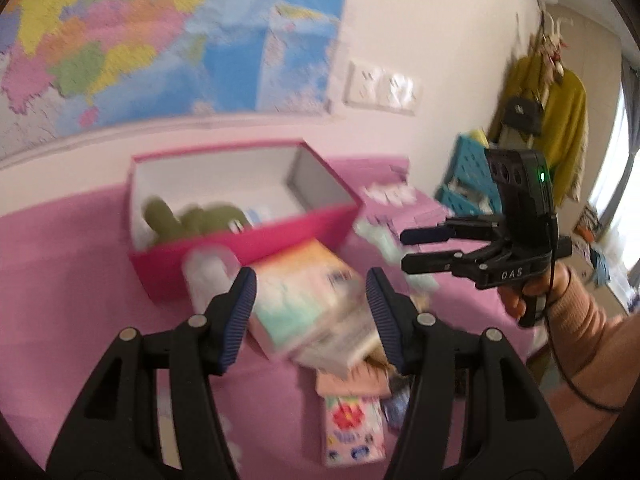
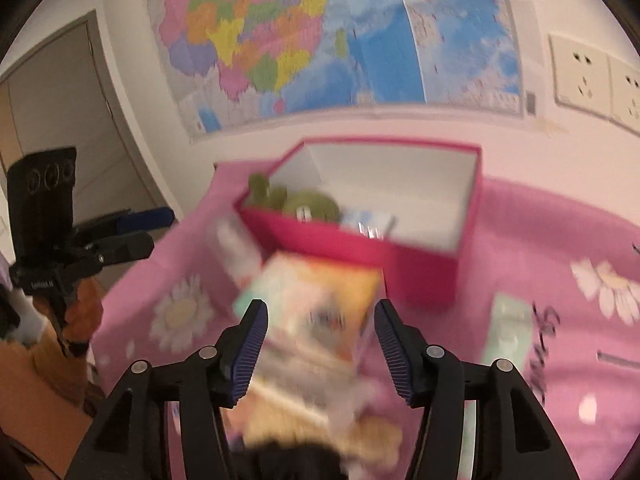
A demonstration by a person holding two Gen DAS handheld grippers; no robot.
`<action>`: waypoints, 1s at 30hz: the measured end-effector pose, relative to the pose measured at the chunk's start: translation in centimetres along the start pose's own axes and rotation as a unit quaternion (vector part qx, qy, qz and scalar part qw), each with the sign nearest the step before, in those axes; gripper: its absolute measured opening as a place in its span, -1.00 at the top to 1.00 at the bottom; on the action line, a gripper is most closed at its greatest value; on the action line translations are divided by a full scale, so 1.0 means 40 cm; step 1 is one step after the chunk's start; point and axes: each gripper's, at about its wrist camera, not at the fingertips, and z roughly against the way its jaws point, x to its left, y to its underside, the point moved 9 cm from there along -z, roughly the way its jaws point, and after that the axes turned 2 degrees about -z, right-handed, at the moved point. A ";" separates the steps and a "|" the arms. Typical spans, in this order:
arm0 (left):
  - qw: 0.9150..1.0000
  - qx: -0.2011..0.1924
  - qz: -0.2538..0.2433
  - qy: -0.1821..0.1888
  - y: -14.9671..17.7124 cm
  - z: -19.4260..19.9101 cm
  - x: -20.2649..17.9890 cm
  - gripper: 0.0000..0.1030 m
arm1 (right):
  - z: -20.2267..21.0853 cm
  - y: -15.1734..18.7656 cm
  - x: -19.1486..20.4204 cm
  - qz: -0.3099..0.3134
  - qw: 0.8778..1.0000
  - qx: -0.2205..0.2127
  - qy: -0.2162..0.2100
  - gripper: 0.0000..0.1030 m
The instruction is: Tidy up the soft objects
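A pink box stands open on the pink cloth, with a green plush toy inside at its left end; it also shows in the right wrist view, plush. A pastel soft packet lies in front of the box, between the open fingers of my left gripper. In the right wrist view the same packet lies between the open fingers of my right gripper. The right gripper shows at the right in the left wrist view, fingers apart. Both views are blurred.
A white soft item lies left of the packet. A flowered packet lies nearer. A mint packet lies right of the box. Blue crates and hanging clothes stand at the right. A map covers the wall.
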 end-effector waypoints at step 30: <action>0.993 0.114 0.040 0.003 0.172 -0.205 -0.022 0.31 | -0.089 0.133 -0.031 0.019 1.000 0.009 0.007 0.53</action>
